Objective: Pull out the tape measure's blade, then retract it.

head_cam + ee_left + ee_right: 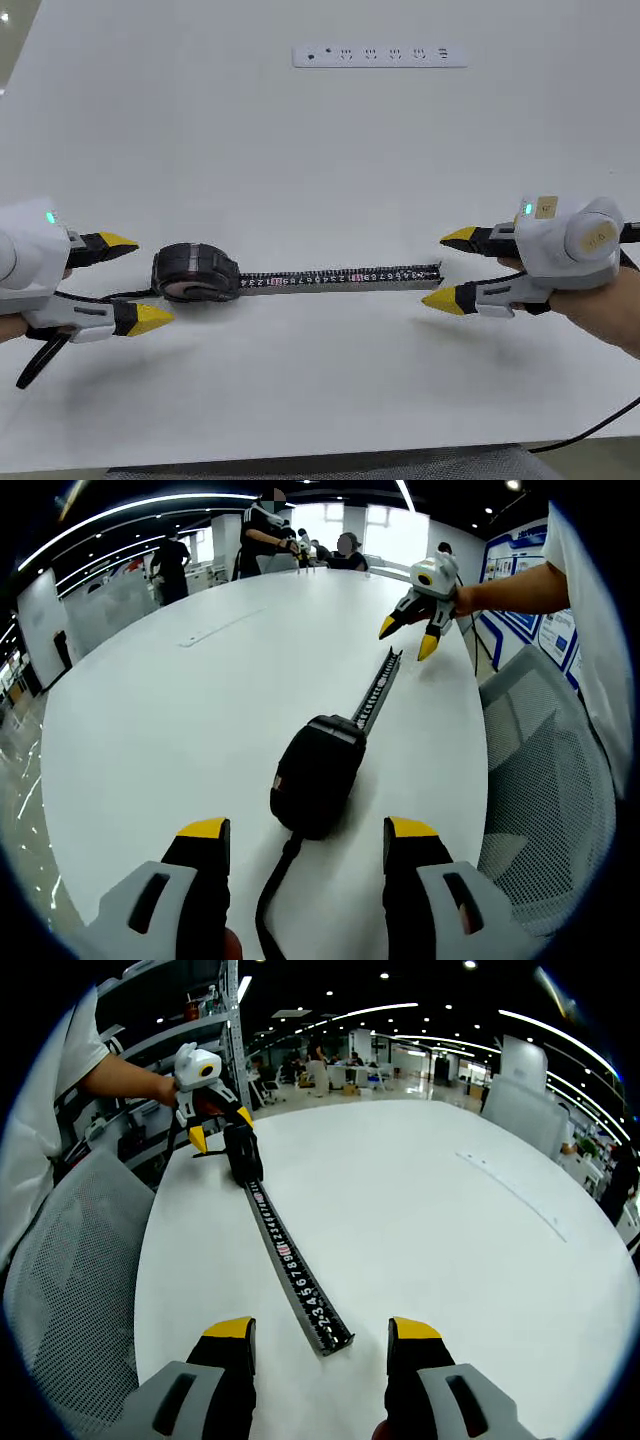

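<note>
Black tape measure (195,272), blade (340,278) extended flat.

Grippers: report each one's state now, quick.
Left gripper: open, holding nothing; tape measure case just ahead of it.
Right gripper: open, holding nothing; blade end between its jaws.

R gripper (322,1330) is sitting low over white table (450,1240), jaws standing well apart, yellow tips up front. Tape blade (290,1260) is lying flat on table, numbers up. Its free end is resting in the gap betw. the jaw tips, touching neither. Blade is running away diag. to black tape measure case (243,1150) at far end. L gripper (221,1128) is hovering at the case, its yellow tips spread either side; contact can't be told. A hand (160,1088) is holding it. Grey mesh chair (70,1270) is standing beside table edge.
</note>
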